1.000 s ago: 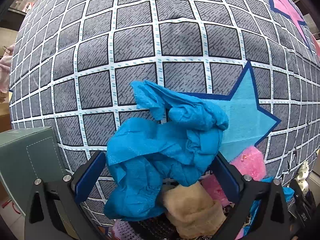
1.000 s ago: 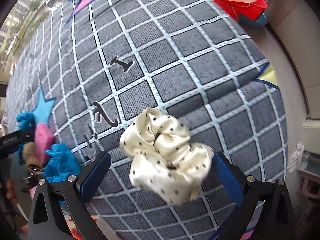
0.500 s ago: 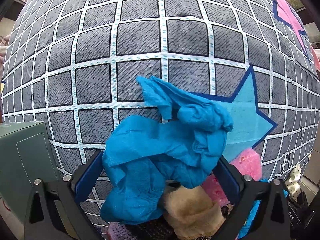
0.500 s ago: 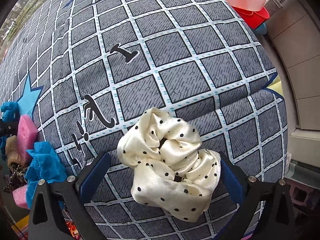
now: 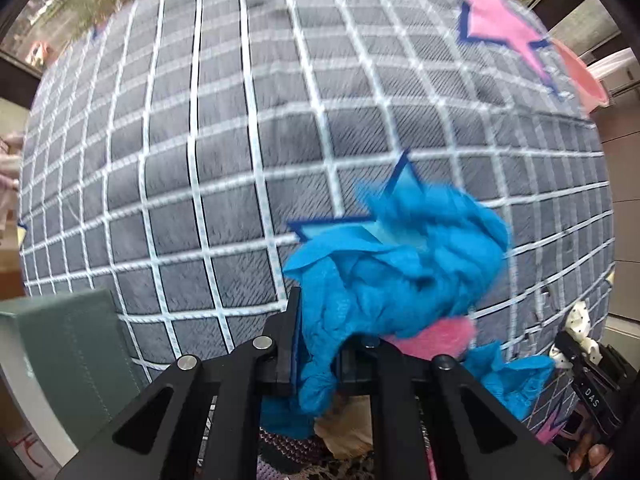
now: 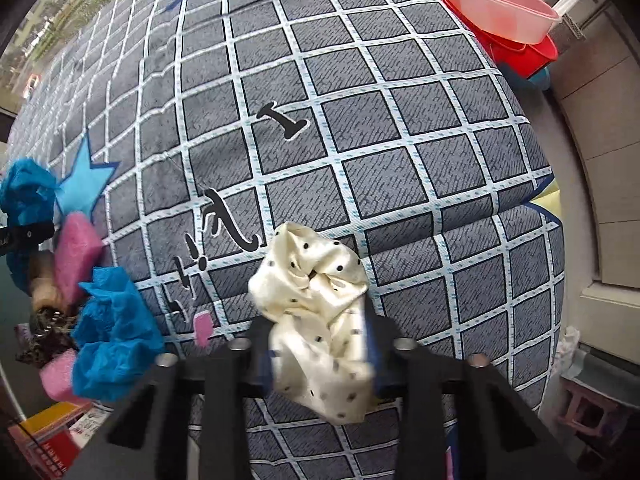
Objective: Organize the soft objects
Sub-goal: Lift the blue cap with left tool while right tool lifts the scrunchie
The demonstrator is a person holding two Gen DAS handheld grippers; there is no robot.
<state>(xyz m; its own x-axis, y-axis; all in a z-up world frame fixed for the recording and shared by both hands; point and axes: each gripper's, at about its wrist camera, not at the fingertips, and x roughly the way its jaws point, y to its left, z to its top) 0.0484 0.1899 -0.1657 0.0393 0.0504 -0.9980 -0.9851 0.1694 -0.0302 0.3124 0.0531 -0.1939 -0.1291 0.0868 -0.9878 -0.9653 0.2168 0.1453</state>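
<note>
Soft, even daylight, no hard shadows or glare. Left wrist view is smeared by motion blur, worst on the crumpled blue cloth (image 5: 404,264) at four o'clock. Right view is sharper. Both bulge fisheye-style, with dark corners.

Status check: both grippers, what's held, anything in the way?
Left gripper just closed, shut on blue cloth. Right gripper just closed on dotted scrunchie. Soft pile beside them; nothing blocking.

Grey checked bedcover (image 6: 400,128) with star patches; red basin (image 6: 520,52) beyond; daylight through window (image 5: 580,28).
</note>
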